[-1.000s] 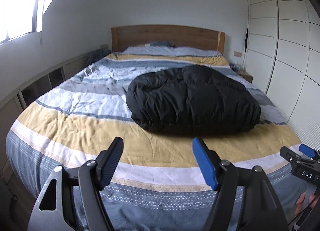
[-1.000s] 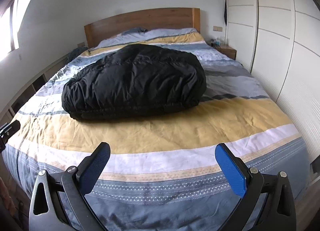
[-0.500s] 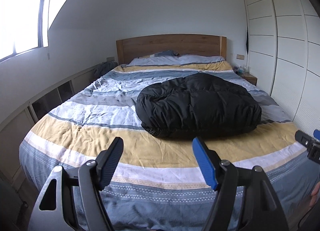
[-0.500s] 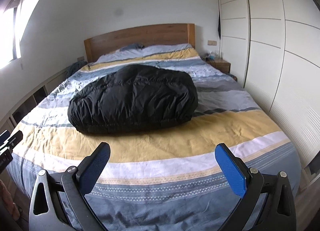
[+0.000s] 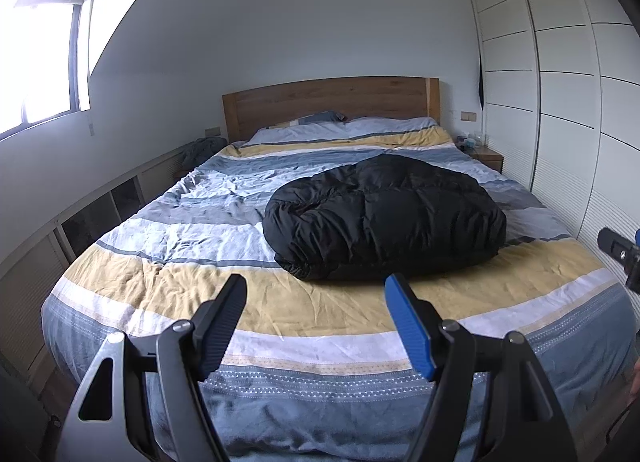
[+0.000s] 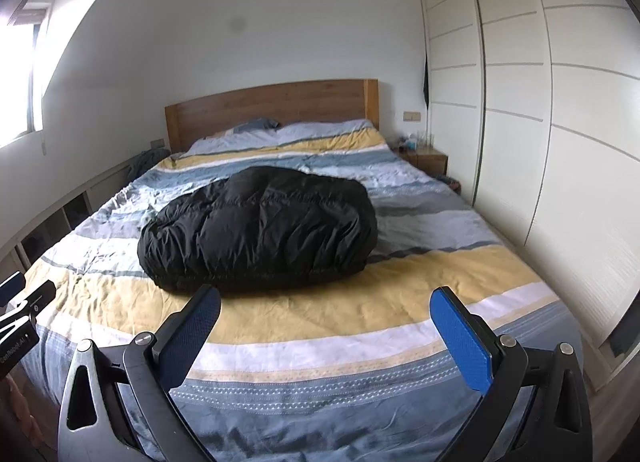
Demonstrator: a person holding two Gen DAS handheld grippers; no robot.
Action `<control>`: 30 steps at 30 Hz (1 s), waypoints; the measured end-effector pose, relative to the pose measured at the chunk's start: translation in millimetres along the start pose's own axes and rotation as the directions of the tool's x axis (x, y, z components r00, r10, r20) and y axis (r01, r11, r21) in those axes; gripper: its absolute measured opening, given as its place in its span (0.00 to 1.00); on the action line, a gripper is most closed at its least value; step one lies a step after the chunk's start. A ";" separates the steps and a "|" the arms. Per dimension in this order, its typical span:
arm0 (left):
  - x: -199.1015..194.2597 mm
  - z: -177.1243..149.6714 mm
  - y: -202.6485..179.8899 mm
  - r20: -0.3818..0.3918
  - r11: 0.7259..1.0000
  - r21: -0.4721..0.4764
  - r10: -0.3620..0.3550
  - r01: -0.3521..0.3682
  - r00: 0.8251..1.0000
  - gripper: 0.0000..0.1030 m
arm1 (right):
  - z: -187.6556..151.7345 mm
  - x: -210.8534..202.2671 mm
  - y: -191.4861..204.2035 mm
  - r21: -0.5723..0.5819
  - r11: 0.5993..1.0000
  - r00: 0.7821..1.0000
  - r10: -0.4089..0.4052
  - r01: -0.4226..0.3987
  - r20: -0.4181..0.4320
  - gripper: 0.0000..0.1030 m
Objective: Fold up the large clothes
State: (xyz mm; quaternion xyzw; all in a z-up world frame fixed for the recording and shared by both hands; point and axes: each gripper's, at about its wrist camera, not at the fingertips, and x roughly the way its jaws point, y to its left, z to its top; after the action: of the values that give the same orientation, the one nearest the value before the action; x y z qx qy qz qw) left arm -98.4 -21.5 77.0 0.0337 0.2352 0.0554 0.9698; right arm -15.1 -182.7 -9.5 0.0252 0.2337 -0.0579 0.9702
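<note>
A black puffy down jacket [image 5: 384,218] lies folded in a thick bundle on the striped bed [image 5: 200,230], right of the middle; it also shows in the right wrist view [image 6: 260,234]. My left gripper [image 5: 316,294] is open and empty, held back over the foot of the bed, well short of the jacket. My right gripper [image 6: 326,304] is open wide and empty, also over the foot of the bed [image 6: 460,230]. Each gripper's tip shows at the edge of the other's view.
A wooden headboard [image 5: 332,102] and pillows [image 5: 344,126] are at the far end. White wardrobe doors [image 6: 540,122] line the right side, with a bedside table [image 6: 430,158] beyond. Low shelving [image 5: 100,210] runs along the left wall under a window [image 5: 40,62].
Both grippers have drawn back and risen away from the bed, so the jacket looks smaller and farther. Both stay open. The jacket has not moved.
</note>
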 end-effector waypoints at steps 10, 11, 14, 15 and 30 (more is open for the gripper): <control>5.8 -3.9 -4.5 -0.024 1.000 0.003 0.002 -0.002 1.000 0.68 | 4.7 -10.8 -0.6 -0.032 0.999 0.999 -0.037 0.038 0.036 1.00; 7.8 -5.0 -4.7 -0.029 1.000 0.003 0.001 -0.001 1.000 0.68 | 4.7 -9.8 -1.0 -0.035 0.999 0.999 -0.038 0.040 0.036 1.00; 13.1 -8.7 -5.0 -0.043 1.000 -0.004 -0.007 0.006 0.999 0.68 | 2.9 -7.2 -0.9 -0.044 0.998 0.999 -0.044 0.045 0.030 1.00; 14.5 -10.0 -5.1 -0.046 1.000 -0.006 -0.007 0.006 0.999 0.68 | 1.8 -5.6 -1.0 -0.049 0.998 0.998 -0.048 0.049 0.027 1.00; 52.0 -21.0 -3.1 -0.124 1.000 -0.024 0.008 -0.011 0.992 0.68 | -9.2 25.3 -2.9 -0.102 0.992 0.997 -0.076 0.076 0.000 1.00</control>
State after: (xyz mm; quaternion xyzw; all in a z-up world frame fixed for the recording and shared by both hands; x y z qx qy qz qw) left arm -61.8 -17.3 34.6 0.0194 0.2941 0.0651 0.9533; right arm 2.8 -187.4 -29.2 -0.0332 0.2389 -0.0829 0.9669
